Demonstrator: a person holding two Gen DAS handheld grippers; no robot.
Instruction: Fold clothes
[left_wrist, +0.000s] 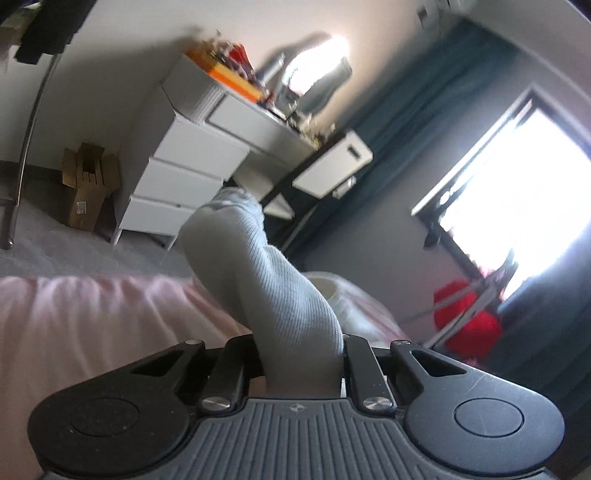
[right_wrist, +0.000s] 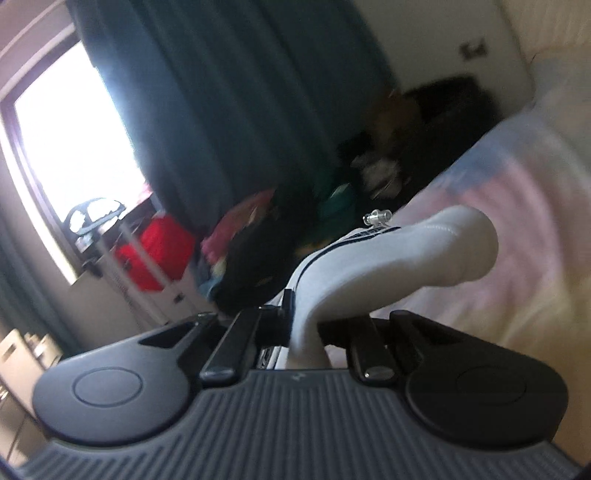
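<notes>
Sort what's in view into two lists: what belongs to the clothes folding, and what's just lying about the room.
Belongs to the job:
- white ribbed sock, clamped in the left hand-held gripper
- white garment with dark stripes, clamped in the right hand-held gripper
- pink bed cover beneath

Just lying about:
- white drawer unit
- cardboard box
- red bag
- teal curtain

White sock (right_wrist: 373, 273) in R gripper (right_wrist: 301, 328) jaws
</notes>
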